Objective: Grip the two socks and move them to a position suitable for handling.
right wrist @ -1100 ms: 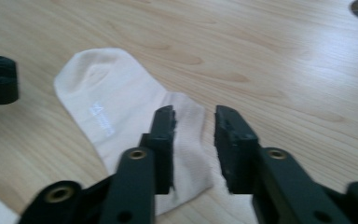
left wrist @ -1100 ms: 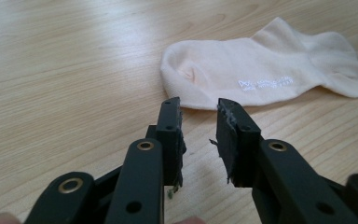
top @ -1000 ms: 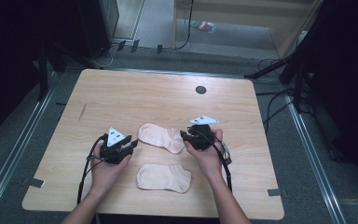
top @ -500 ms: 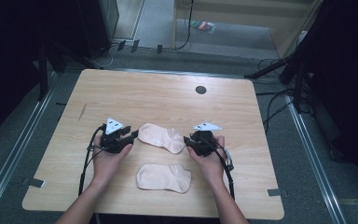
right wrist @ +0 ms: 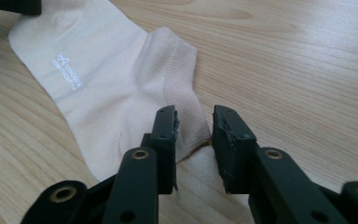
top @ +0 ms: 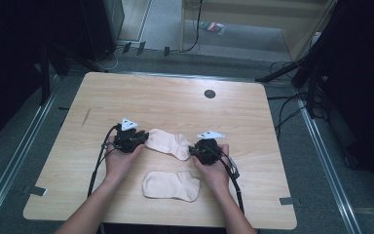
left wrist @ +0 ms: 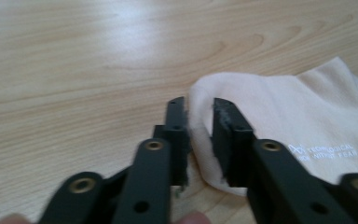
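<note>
Two pale socks lie on the wooden table (top: 175, 97): the far sock (top: 168, 142) stretches between the two grippers, the near sock (top: 170, 185) rests untouched closer to the person. Hands hide both grippers' jaws in the high view. The left gripper (left wrist: 199, 112) has its jaws narrowed around the far sock's toe end, having just been closing; fabric fills the gap, but whether the pads press it is hard to make out. The right gripper (right wrist: 195, 122) straddles the ribbed cuff, jaws also just closing, a slight gap still showing beside the cloth. White lettering on the sock is too small to read.
</note>
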Demonstrator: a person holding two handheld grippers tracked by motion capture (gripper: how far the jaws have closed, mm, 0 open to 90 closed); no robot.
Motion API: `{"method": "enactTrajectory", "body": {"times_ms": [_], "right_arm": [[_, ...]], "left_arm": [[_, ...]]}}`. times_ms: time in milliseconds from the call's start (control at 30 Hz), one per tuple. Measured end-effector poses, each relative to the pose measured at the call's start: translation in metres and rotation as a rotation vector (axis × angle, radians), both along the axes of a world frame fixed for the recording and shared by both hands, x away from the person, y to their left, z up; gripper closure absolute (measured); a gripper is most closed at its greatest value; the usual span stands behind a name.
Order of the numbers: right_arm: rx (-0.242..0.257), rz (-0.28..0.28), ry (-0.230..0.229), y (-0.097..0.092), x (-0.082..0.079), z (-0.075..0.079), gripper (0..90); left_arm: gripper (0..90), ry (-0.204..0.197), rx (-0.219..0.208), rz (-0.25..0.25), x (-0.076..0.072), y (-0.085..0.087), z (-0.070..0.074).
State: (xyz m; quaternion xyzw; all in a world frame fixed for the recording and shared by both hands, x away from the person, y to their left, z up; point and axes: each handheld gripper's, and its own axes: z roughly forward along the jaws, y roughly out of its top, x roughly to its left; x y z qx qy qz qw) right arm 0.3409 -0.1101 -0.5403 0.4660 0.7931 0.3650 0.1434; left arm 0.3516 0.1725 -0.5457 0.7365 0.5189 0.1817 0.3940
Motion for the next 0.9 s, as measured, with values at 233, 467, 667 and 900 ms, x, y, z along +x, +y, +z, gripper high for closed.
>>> {"method": "enactTrajectory", "body": {"times_ms": [233, 467, 667, 900], "right_arm": [[-0.057, 0.017, -0.046, 0.004, 0.003, 0.004, 87.4], [-0.051, -0.008, -0.039, -0.012, 0.005, 0.008, 88.0], [-0.063, -0.028, -0.033, -0.022, 0.005, 0.011, 88.9], [-0.029, -0.009, -0.05, -0.016, 0.002, 0.012, 74.8]], "left_arm": [[89.4, 0.011, 0.016, -0.043, -0.01, -0.003, 0.001], [90.0, -0.038, 0.038, -0.04, -0.035, -0.004, 0.002], [90.0, -0.039, 0.039, -0.008, -0.043, 0.001, 0.001], [69.2, -0.036, -0.012, -0.049, -0.048, -0.005, 0.001]]}}
